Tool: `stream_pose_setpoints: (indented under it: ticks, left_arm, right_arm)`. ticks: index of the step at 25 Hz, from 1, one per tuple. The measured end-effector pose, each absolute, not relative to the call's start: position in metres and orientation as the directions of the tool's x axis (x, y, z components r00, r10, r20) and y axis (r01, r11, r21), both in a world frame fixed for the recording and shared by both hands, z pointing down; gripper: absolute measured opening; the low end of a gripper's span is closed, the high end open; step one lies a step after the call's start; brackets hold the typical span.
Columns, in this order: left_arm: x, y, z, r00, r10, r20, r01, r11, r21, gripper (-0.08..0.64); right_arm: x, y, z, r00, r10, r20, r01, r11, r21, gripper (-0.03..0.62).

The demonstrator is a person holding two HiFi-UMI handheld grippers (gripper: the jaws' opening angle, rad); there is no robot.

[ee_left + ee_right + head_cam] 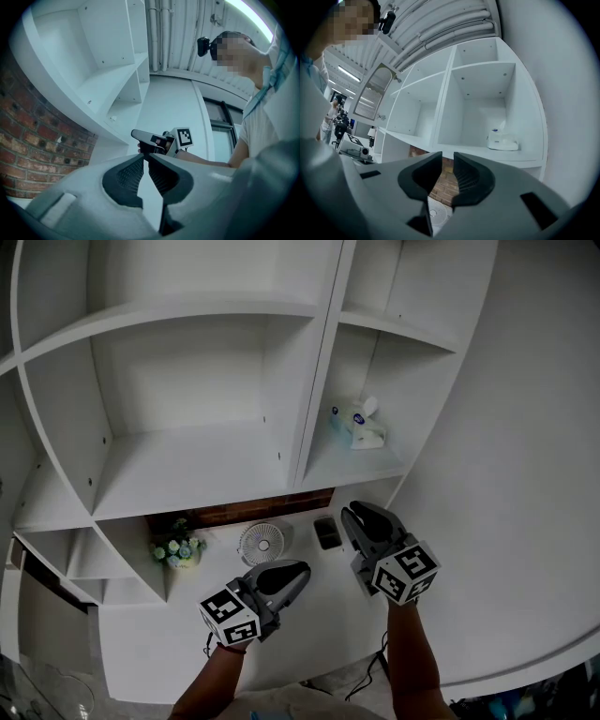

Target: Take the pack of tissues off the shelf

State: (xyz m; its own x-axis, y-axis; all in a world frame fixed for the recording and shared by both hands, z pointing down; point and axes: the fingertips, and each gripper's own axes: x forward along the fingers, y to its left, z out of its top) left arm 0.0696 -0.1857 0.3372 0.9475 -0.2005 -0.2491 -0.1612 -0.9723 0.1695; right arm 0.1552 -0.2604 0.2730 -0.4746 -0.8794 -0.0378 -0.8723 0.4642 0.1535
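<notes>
The pack of tissues (359, 427), white with blue print and a tissue sticking up, lies on the lower right shelf (328, 470); the right gripper view shows the pack (502, 140) ahead and to the right. My right gripper (349, 512) hovers below that shelf's front edge, short of the pack. Its jaws (448, 157) stand slightly open with nothing between them. My left gripper (302, 570) is lower and further left over the white desk, its tips (144, 157) touching and empty. The left gripper view also catches the right gripper (154, 139).
A small white fan (262, 543), a dark flat object (326, 532) and a pot of pale flowers (176, 547) sit on the desk (309, 634) under the shelves. A brick strip (244, 510) runs behind them. A curved white wall (525, 474) closes the right side.
</notes>
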Motion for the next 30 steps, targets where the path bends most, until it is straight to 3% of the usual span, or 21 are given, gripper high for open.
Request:
stream_pose_setpoints:
  ticks: [30]
  left_arm:
    - [0.069,-0.209,0.346,0.954,-0.204,-0.218,-0.17,-0.971,0.165,0.015]
  right_arm:
    - [0.185,-0.335,0.224,-0.356,-0.933,-0.044,-0.912,0.337,0.232,0.1]
